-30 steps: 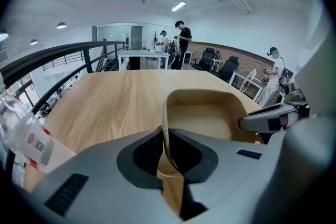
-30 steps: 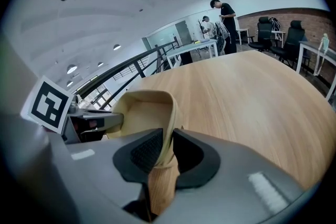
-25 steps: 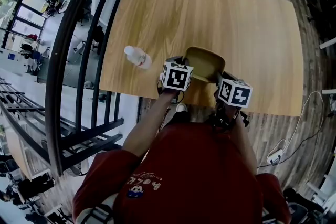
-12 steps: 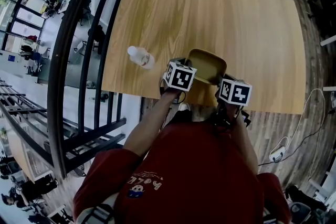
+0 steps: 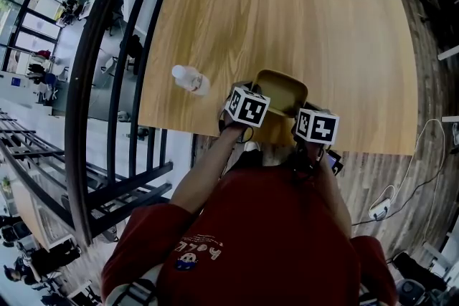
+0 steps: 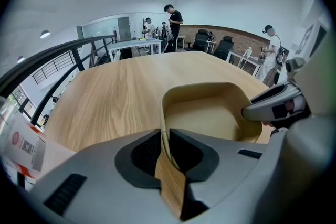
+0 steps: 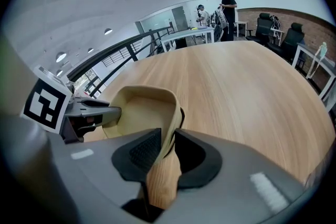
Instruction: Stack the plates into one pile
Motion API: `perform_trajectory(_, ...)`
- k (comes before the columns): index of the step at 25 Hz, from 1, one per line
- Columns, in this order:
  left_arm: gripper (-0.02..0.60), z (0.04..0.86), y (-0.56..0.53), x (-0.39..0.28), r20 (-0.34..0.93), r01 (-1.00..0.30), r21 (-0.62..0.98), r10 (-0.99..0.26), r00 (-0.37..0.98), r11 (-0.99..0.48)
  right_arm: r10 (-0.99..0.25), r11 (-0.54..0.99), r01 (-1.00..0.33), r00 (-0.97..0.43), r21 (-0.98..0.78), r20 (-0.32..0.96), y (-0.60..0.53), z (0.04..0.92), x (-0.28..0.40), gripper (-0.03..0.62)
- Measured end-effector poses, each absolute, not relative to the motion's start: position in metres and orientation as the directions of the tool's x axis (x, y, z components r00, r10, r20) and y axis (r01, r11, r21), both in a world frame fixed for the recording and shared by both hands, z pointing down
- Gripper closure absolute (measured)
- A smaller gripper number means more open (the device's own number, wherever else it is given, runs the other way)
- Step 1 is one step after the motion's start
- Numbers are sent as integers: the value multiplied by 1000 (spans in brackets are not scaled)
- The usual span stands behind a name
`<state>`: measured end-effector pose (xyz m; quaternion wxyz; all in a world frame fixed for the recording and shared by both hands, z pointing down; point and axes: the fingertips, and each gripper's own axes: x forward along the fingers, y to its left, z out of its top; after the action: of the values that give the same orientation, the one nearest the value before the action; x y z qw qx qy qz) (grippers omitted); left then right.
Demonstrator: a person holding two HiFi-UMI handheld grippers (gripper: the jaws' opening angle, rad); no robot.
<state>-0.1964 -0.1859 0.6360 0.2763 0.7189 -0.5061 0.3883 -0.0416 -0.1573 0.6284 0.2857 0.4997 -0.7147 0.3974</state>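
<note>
Plastic bottle (image 5: 189, 78) lies on its side at the far left of the wooden table (image 5: 287, 18), well apart from the work and not in the way.

Next comes the left gripper (image 6: 165, 139). It points down and forward, and its 2 pads are pinched on the left rim of the yellow plate (image 5: 283, 89), with the thin wall standing edge-on between them.

The plate sits flat on the table close to the near edge, straight ahead of the person and directly between the 2 grippers. It is a rounded, deep-walled dish about as wide as it is deep, so it has no clear long axis. A dark edge (image 7: 182, 113) shows just outside its right rim. It may belong to another plate underneath, but that cannot be told from these views, and only 1 plate is plainly visible.

On the right, the right gripper (image 7: 168, 144) straddles the opposite rim. Its jaws have just been opening, and the rim stands between the pads without being clamped.

Both grippers reach the plate equally, 1 on each side, but only the left one has a hold on it. The plate seems set down, so any retreat should probably come back toward the person, clear of the rim.
</note>
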Motion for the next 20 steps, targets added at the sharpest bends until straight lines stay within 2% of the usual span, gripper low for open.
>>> perform_trajectory(7, 503, 649, -185, -200, 844, -945, -5, -508, 172, -328, -499, 193, -954, -296, -228, 815, -160, 632, -38, 482)
perform_trajectory(14, 503, 658, -184, -200, 858, -947, 4, -486, 168, -320, -459, 137, -943, -332, -303, 824, -160, 649, -34, 465)
perform_trajectory(20, 502, 659, -185, -192, 858, -946, 78, -462, 224, -314, -418, 124, -935, -354, -333, 837, -161, 663, -39, 462)
